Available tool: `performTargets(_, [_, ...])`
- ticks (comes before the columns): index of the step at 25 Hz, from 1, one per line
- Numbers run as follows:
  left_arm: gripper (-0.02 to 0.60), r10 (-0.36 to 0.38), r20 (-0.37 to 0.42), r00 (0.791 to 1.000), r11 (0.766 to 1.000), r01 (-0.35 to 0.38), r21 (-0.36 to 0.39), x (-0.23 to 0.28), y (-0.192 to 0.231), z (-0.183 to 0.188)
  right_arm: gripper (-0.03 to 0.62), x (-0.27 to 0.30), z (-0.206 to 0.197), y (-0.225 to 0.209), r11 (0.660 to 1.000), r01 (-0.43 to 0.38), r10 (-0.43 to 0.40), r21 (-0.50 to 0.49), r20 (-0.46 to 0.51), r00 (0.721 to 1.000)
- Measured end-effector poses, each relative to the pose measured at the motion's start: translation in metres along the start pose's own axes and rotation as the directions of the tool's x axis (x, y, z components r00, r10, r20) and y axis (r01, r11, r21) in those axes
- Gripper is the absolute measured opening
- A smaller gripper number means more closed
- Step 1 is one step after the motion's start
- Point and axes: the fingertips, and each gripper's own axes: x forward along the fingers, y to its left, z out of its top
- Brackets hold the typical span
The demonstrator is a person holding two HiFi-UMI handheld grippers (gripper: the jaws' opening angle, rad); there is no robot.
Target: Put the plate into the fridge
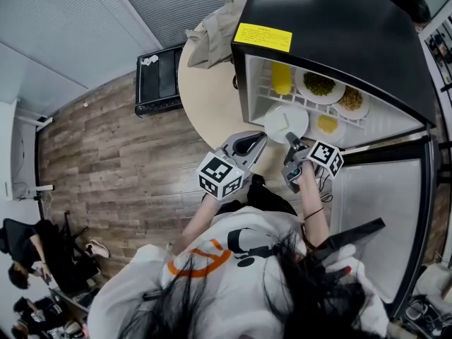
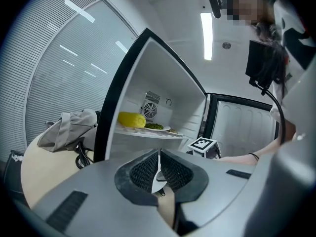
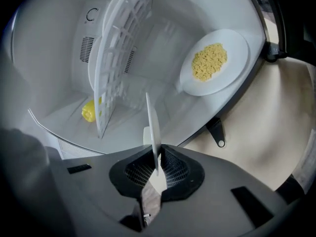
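Plate (image 1: pixel 286 122), white and empty, hangs at the open mouth of the fridge (image 1: pixel 339 41), pinched by both grippers. The left gripper (image 1: pixel 260 138) has its jaws closed tight on the rim at the plate's 8 o'clock. The right gripper (image 1: pixel 292 140) has its jaws clamped on the rim at 6 o'clock. A dish of yellow food (image 1: pixel 327 124) lies inside the fridge at the plate's 3 o'clock, just beside it.

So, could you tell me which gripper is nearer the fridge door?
Right. The right gripper is beside the door; the left gripper is farther, across the plate both hold.
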Motion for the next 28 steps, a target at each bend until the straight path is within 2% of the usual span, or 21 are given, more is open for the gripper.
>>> performTargets(9, [0.009,0.015,-0.017,1.0,1.0,-0.015,-0.007,0.006,0.009,-0.006,0.031,0.03,0.019,-0.013,0.999,0.045,-0.045,0.007,-0.004,0.999])
performTargets(15, [0.009,0.021,-0.018,1.0,1.0,-0.021,-0.01,0.008,0.013,-0.006,0.031,0.043,0.028,-0.01,0.997,0.065,-0.065,-0.047,0.016,0.998])
performTargets(23, [0.009,0.013,-0.024,1.0,1.0,-0.013,-0.01,0.009,0.013,-0.004,0.031,0.049,0.036,-0.01,0.978,0.136,-0.127,-0.161,0.064,0.99])
performTargets(28, [0.009,0.018,-0.033,0.999,1.0,-0.018,-0.01,0.012,0.015,-0.007,0.038,0.058,0.046,-0.002,0.941,0.18,-0.159,-0.286,0.095,0.983])
